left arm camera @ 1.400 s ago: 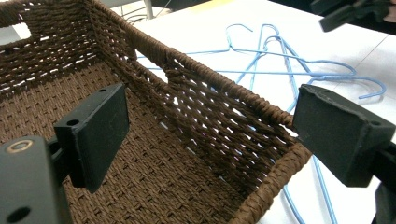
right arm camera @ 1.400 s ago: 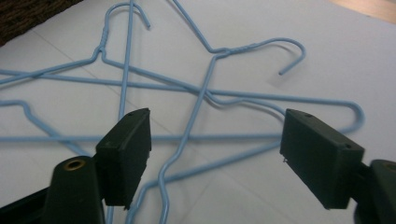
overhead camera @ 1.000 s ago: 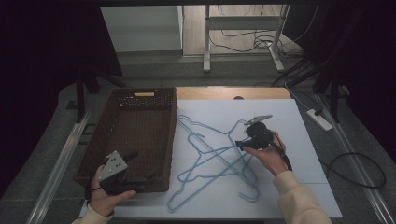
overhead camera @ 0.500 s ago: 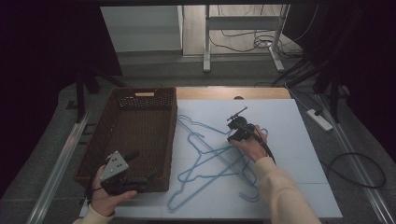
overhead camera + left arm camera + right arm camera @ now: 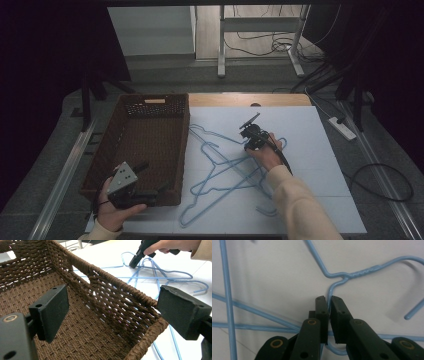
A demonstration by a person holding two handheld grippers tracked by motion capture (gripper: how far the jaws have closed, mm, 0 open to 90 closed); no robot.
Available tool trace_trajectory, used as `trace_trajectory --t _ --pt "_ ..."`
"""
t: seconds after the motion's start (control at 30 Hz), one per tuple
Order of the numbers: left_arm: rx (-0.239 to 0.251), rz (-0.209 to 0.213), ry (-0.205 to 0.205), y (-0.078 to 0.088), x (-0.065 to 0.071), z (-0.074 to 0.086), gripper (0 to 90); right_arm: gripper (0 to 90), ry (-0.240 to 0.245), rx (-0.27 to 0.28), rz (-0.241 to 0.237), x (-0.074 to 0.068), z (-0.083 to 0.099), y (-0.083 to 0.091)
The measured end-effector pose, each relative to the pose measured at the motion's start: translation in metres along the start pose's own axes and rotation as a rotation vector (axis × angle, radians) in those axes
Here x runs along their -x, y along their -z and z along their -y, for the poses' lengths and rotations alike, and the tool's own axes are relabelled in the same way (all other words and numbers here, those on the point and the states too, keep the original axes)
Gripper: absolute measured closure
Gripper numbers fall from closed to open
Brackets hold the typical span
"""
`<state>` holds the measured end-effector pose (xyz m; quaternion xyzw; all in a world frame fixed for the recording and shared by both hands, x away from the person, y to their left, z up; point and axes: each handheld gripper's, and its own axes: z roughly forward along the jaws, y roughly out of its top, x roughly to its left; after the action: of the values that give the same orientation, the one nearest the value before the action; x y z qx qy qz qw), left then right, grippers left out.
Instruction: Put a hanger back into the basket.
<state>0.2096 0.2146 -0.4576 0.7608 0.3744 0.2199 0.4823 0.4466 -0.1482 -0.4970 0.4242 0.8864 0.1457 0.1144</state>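
The table (image 5: 325, 200) in front of you carries a white sheet, and on its left stands a brown wicker basket (image 5: 150, 135) with nothing in it. To the right of the basket lies a tangle of blue wire hangers (image 5: 220, 175), overlapping each other flat on the sheet. Your right gripper (image 5: 248, 131) points down over the upper part of that tangle; its jaws have just been closing and now pinch the wire of one hanger (image 5: 342, 277) just below its twisted neck. Your left gripper (image 5: 112, 312) sits at the basket's near right corner, jaws wide apart either side of the rim, gripping nothing.
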Motion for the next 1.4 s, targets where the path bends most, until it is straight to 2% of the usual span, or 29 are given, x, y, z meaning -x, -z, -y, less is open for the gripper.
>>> trace_trajectory --t 0.13,0.33,0.43,0.63,0.8,1.13,1.3,1.4 --pt "0.001 -0.001 0.002 0.000 -0.001 0.000 11.6 87.4 0.007 0.038 0.041 0.005 0.002 0.007" --pt "0.001 -0.003 0.002 0.000 0.000 0.000 11.6 87.5 0.021 0.090 0.060 0.010 0.007 0.020" --pt "0.000 -0.003 0.002 -0.001 0.000 -0.001 11.6 87.6 0.010 0.138 0.071 0.015 0.011 0.029" --pt "-0.001 -0.002 0.001 -0.002 0.001 -0.002 11.6 87.8 0.030 0.232 0.091 0.021 0.015 0.049" --pt "-0.001 -0.001 0.001 -0.003 0.002 -0.002 11.6 87.9 0.053 0.287 0.085 0.020 0.019 0.063" --pt "0.001 -0.006 0.002 -0.002 0.001 -0.002 11.6 88.1 0.100 0.333 0.074 0.016 0.025 0.078" --pt "0.001 -0.008 0.003 -0.003 0.001 -0.002 11.6 88.1 0.110 0.372 0.062 0.016 0.028 0.086" --pt "0.001 -0.009 0.000 -0.003 0.001 -0.003 11.6 88.2 0.120 0.407 0.056 0.016 0.030 0.098"
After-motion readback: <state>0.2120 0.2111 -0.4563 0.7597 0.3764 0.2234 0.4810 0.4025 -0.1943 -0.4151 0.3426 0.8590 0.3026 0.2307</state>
